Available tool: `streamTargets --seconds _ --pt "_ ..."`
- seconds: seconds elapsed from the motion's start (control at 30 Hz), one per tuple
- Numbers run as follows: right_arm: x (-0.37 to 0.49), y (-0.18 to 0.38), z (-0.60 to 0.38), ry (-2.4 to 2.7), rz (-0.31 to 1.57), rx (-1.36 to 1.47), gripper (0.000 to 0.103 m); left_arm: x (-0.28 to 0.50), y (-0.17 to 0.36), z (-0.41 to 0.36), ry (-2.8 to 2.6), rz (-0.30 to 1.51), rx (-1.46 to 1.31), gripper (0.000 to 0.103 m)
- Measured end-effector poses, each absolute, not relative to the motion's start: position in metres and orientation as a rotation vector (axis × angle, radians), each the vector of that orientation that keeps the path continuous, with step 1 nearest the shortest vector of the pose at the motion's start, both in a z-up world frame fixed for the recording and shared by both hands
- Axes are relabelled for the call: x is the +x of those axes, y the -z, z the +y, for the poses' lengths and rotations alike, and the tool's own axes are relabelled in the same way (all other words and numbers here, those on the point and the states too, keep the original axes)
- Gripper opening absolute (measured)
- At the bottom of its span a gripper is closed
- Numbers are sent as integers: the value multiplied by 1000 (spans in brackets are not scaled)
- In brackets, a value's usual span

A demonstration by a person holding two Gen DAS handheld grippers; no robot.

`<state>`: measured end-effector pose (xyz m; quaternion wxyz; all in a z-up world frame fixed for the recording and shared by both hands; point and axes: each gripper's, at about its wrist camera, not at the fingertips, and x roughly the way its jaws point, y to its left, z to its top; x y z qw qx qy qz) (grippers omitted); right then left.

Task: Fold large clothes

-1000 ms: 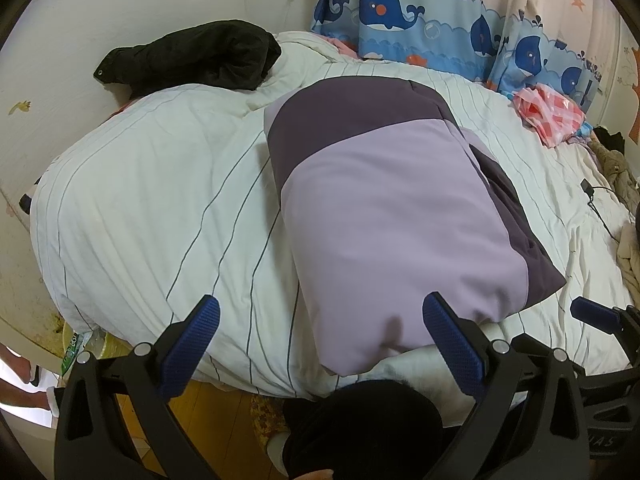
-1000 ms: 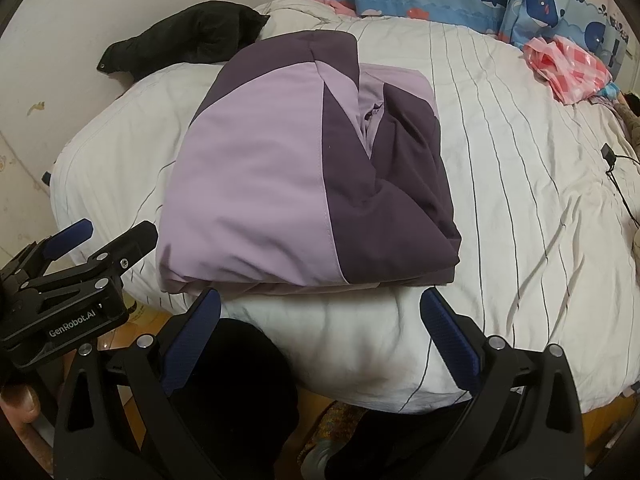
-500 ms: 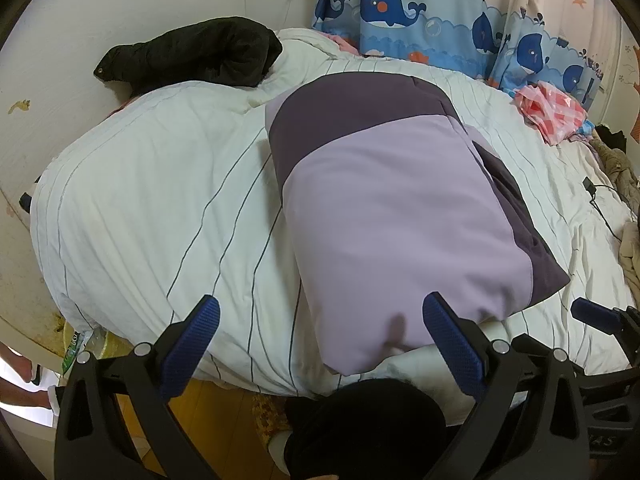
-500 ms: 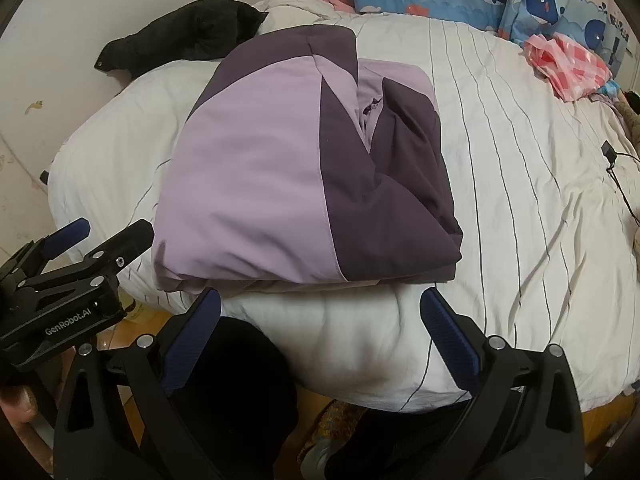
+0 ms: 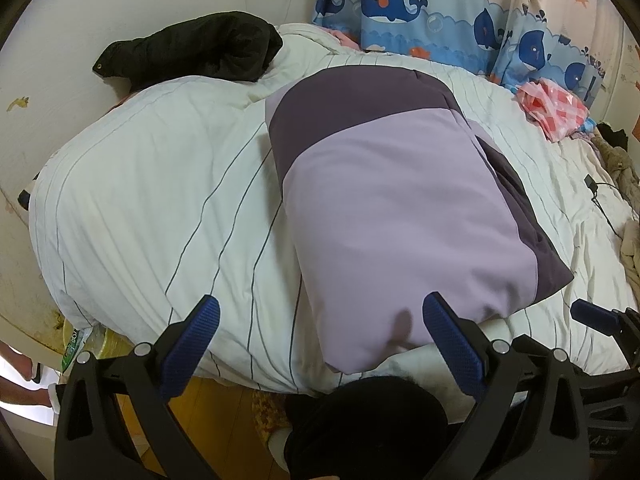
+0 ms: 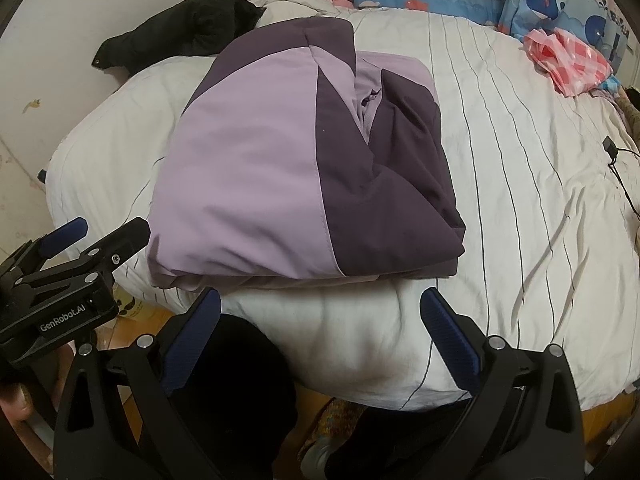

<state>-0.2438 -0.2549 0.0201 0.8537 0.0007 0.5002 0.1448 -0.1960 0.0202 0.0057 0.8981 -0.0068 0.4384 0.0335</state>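
Note:
A large jacket in light and dark purple [image 5: 396, 204] lies folded into a thick rectangle on the white striped duvet [image 5: 160, 200]; it also shows in the right wrist view [image 6: 280, 168]. My left gripper [image 5: 320, 336] is open and empty, held just off the bed's near edge in front of the jacket's near end. My right gripper [image 6: 320, 324] is open and empty, also off the near edge, below the jacket. The left gripper shows in the right wrist view [image 6: 76, 240] at the left, the right gripper in the left wrist view [image 5: 596, 316] at the right.
A black jacket [image 5: 200, 48] lies at the bed's far left by the wall. A pink checked cloth [image 5: 556, 108] lies at the far right below the whale curtain [image 5: 420, 12]. A black cable [image 6: 616, 160] runs along the right side. A dark-clad knee [image 6: 236, 384] is below the grippers.
Both grippers have drawn slightly nearer the folded jacket, which looms a little larger. The jacket has not moved and both grippers stay open.

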Motion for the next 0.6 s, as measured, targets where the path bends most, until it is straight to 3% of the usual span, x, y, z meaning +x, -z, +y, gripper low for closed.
streamTargets --seconds 0.6 --pt "-243 -16 -258 -304 1059 6 96 -188 -5 23 -56 929 -8 97"
